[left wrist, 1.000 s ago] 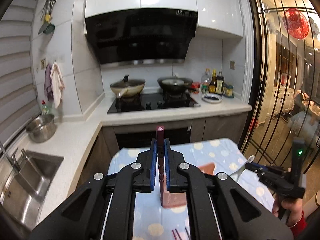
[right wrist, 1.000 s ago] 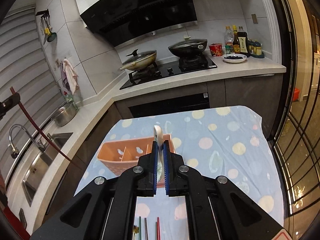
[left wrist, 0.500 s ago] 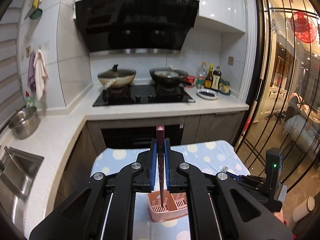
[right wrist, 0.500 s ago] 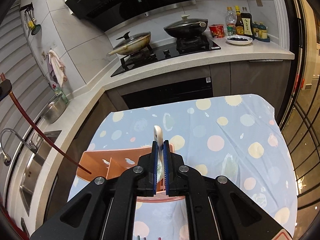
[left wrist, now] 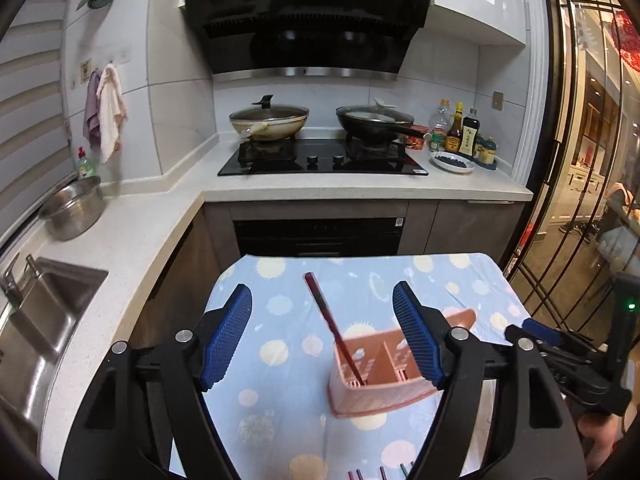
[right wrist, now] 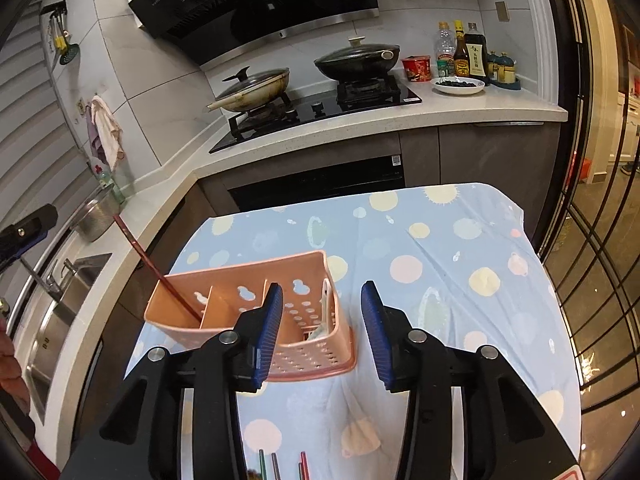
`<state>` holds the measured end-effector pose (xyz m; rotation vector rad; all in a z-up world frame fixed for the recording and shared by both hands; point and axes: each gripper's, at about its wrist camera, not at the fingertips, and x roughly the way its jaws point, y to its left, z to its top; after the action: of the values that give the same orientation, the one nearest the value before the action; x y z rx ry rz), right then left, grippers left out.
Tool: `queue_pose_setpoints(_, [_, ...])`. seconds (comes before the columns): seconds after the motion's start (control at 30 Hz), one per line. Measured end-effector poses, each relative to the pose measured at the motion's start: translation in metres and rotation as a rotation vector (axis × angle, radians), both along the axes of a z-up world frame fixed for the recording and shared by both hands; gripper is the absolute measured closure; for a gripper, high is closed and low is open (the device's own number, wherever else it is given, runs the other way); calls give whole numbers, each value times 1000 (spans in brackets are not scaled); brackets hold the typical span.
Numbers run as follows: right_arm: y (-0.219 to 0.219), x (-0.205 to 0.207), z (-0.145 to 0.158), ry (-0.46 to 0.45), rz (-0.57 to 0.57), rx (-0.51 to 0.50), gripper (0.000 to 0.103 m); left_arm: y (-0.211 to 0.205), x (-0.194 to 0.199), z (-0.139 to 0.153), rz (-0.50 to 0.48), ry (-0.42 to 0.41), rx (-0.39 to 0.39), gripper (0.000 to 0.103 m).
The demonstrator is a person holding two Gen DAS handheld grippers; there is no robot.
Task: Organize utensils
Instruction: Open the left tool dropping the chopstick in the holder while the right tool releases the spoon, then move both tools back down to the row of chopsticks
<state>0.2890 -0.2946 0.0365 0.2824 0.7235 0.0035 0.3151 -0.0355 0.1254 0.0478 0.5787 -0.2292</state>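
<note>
A pink perforated utensil caddy (left wrist: 376,376) (right wrist: 224,292) with compartments stands on the dotted blue tablecloth. A dark red chopstick (left wrist: 332,326) (right wrist: 156,266) leans in its left compartment. A white spoon (right wrist: 326,304) stands in its right compartment. My left gripper (left wrist: 322,332) is open and empty above the caddy. My right gripper (right wrist: 322,334) is open and empty over the caddy's right end. Several more chopsticks (right wrist: 276,466) lie on the cloth at the near edge.
The small table (right wrist: 460,264) stands in front of an L-shaped counter (left wrist: 132,236) with a sink (left wrist: 36,320), a steel pot (left wrist: 74,210), a hob with two woks (left wrist: 320,128), and bottles (left wrist: 460,132). A glass door (left wrist: 592,200) is on the right.
Both grippers have opened. The left let go of the red chopstick into the caddy's left compartment. The right let go of the white spoon into the right compartment.
</note>
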Motion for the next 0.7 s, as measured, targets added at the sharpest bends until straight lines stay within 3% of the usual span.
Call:
queue_pose_setpoints(0.27, [7, -62, -16, 29, 4, -8, 60, 15, -48, -47, 37, 77, 59, 26])
queue_pose_setpoints(0.7, [20, -160, -77, 162, -4, -28, 60, 22, -122, -148, 8, 319, 69, 26])
